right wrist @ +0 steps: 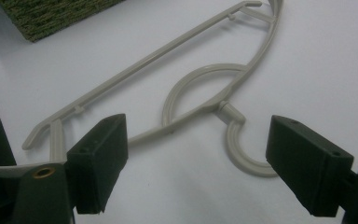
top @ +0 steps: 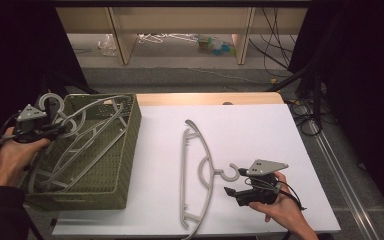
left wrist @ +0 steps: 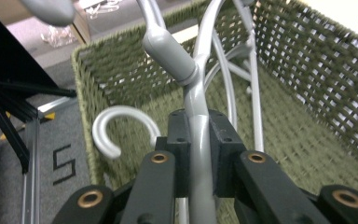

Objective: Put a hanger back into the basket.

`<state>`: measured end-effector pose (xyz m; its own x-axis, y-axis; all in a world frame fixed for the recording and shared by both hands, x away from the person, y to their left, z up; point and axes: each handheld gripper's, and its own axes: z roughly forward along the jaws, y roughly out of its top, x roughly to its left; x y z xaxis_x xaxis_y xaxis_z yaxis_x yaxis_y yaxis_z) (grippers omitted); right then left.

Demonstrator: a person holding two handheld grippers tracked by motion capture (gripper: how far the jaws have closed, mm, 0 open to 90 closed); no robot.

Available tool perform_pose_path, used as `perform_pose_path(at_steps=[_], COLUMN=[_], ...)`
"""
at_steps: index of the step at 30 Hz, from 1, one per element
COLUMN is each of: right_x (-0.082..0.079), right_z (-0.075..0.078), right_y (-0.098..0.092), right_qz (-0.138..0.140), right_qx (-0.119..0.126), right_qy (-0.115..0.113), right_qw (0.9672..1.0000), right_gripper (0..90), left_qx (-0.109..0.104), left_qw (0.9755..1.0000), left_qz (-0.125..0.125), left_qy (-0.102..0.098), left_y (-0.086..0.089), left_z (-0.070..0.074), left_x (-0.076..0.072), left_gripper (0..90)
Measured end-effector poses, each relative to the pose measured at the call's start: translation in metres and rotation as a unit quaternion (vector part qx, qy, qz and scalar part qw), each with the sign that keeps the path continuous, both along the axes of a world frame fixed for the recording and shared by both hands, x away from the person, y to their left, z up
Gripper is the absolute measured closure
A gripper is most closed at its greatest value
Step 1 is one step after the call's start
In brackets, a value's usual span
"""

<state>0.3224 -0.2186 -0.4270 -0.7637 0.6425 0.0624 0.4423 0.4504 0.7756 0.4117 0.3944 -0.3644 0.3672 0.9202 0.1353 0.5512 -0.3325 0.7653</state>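
On the white table (top: 260,130) a grey plastic hanger (top: 196,172) lies flat, light, stiff and slick; the neck by its hook looks the best hold. The right gripper (top: 232,192) stands wide beside it. The left gripper (left wrist: 198,154) clamps another hanger (left wrist: 200,102) over the green basket (top: 130,130).

Three grey hangers (top: 196,172), one green basket (top: 130,135), two grippers (top: 232,192).

Both grippers, left gripper (top: 55,131) and right gripper (top: 231,192), are black, each topped by a grey three-cornered screwed plate; brass rivets stud the linkages, and a dark sleeve sits behind the left.
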Motion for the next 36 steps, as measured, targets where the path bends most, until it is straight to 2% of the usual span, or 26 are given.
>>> perform_pose_path(at_steps=[2, 8, 12, 14, 17, 20, 22, 26, 28, 30, 33, 36], right_x=[0.001, 0.000, 0.000, 0.000, 0.001, 0.001, 0.001, 0.001, 0.001, 0.002, 0.002, 0.003], right_z=[0.000, 0.000, 0.000, 0.000, -0.001, -0.002, -0.002, -0.004, -0.004, -0.005, -0.006, -0.007], right_y=[0.000, 0.000, 0.000, 0.000, 0.001, 0.001, 0.003, 0.004, 0.004, 0.003, 0.003, 0.003], right_qz=[0.004, 0.000, -0.001, 0.000, 0.004, 0.005, 0.002, 0.001, 0.002, 0.003, -0.001, -0.003], right_qx=[-0.002, 0.000, 0.001, 0.000, 0.000, -0.002, -0.001, -0.003, -0.002, 0.000, 0.002, 0.004], right_qy=[-0.007, 0.000, 0.000, -0.002, 0.000, -0.001, 0.001, 0.007, 0.006, 0.003, 0.007, 0.007], right_qw=[1.0000, 1.0000, 1.0000, 1.0000, 1.0000, 1.0000, 1.0000, 1.0000, 1.0000, 1.0000, 1.0000, 1.0000], right_gripper=[21.9, 21.9, 21.9, 21.9, 21.9, 21.9, 21.9, 21.9, 21.6, 21.4, 20.6, 20.2], left_qx=[-0.004, -0.001, -0.008, -0.004, -0.011, -0.017, -0.024, -0.037, -0.077, -0.096, -0.099, -0.119], left_qw=[1.0000, 0.9996, 0.9986, 0.9978, 0.9970, 0.9964, 0.9963, 0.9963, 0.9941, 0.9932, 0.9937, 0.9917], left_qz=[-0.002, 0.005, 0.016, 0.026, 0.044, 0.062, 0.066, 0.074, 0.077, 0.064, 0.046, 0.026], left_qy=[-0.001, 0.028, 0.049, 0.060, 0.062, 0.055, 0.050, 0.025, 0.005, -0.012, -0.025, -0.041], left_y=[0.001, -0.010, -0.012, -0.013, -0.009, -0.003, -0.001, -0.006, -0.015, -0.026, -0.043, -0.063], left_z=[-0.003, -0.014, -0.024, -0.030, -0.037, -0.038, -0.035, -0.026, -0.020, -0.013, -0.006, -0.002], left_x=[0.001, 0.009, 0.012, 0.013, 0.013, 0.011, 0.009, 0.002, -0.004, -0.011, -0.023, -0.037], left_gripper=[80.2, 79.2, 78.6, 77.9, 77.1, 72.4, 70.7, 57.9, 51.8, 47.5, 39.9, 36.0])
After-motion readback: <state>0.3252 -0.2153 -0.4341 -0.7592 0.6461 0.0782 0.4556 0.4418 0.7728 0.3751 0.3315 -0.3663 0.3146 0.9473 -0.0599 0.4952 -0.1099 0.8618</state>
